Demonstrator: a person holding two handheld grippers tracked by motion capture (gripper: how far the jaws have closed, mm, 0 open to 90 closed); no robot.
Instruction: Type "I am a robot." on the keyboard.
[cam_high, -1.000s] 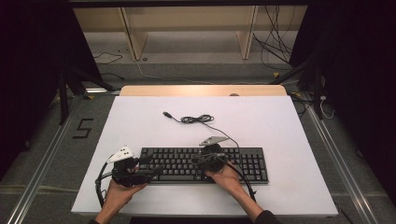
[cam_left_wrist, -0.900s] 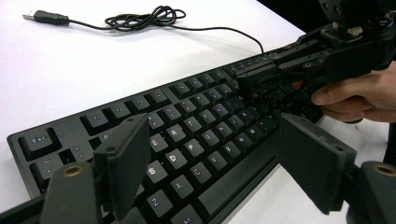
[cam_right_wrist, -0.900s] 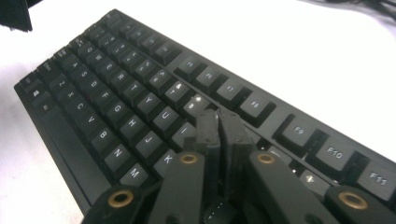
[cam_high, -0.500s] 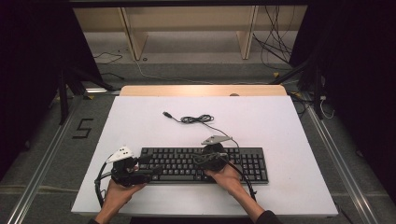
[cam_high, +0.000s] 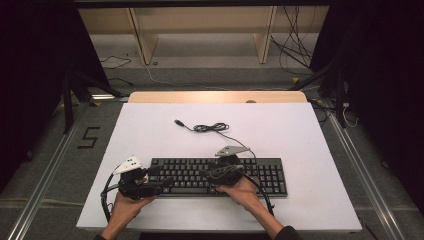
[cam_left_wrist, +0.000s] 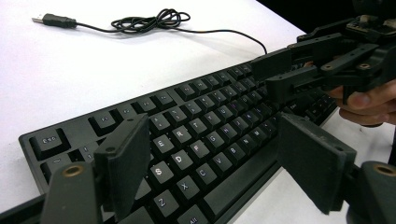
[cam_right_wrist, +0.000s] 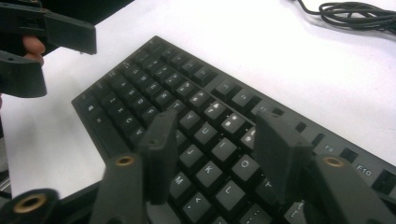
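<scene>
A black keyboard (cam_high: 220, 176) lies near the front edge of the white table top (cam_high: 310, 140). Its thin cable runs back to a loose coil (cam_high: 210, 128) and ends in a USB plug (cam_high: 177, 122). My left gripper (cam_high: 159, 181) stands open over the keyboard's left end. In the left gripper view, the left gripper (cam_left_wrist: 212, 140) frames the letter keys (cam_left_wrist: 196, 121) between wide-apart jaws. My right gripper (cam_high: 214, 175) hovers over the middle keys, pointing left. The right gripper (cam_right_wrist: 217, 123) is open too, with a narrower gap and nothing held above the keyboard (cam_right_wrist: 196, 93).
The coiled cable (cam_left_wrist: 149, 21) lies on the bare white surface behind the keyboard. A wooden strip (cam_high: 215, 97) edges the table's far side. Beyond it are a shelf frame (cam_high: 200, 30) and floor cables. Metal rails (cam_high: 45, 175) run along both sides of the table.
</scene>
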